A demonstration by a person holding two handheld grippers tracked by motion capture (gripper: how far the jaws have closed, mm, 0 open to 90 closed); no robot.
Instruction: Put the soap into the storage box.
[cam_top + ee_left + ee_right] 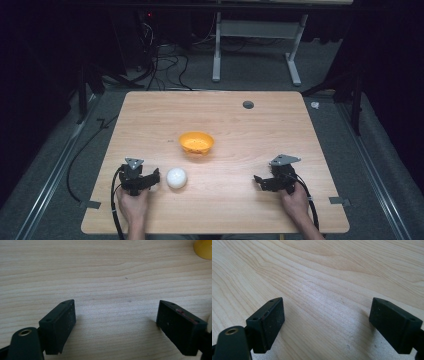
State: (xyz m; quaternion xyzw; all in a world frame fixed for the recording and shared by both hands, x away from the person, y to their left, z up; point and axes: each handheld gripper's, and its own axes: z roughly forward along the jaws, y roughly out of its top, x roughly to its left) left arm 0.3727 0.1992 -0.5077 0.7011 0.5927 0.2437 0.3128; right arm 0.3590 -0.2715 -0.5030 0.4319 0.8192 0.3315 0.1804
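Wooden tabletop (240, 130), light grain, seen from the high view. A white ball (176, 178) sits on the near-left part of it, resting on the bare wood. An orange bowl (196, 143) stands behind the ball and slightly to its right, toward the table's middle, near the ball but apart from it.

Left gripper (150, 179) low over the tabletop at the near-left, held by the person's left hand (133, 202). Its tips point toward the ball and sit just beside it on the ball's left; contact cannot be told from above. In the left gripper view the jaws stand spread wide with bare wood between them, nothing pinched. A pale curved edge shows at the far right border of that view, beside the right-hand jaw. The orange bowl (203, 248) shows at the upper right corner there.

Right gripper (261, 182) at the near-right, held by the person's right hand (295, 200), well apart from ball and bowl, tips pointing left across the table. In the right gripper view its jaws are likewise spread wide over bare wood, holding nothing.

A small dark round inset (248, 104) lies near the tabletop's far edge. Grey floor and cables beyond the table.
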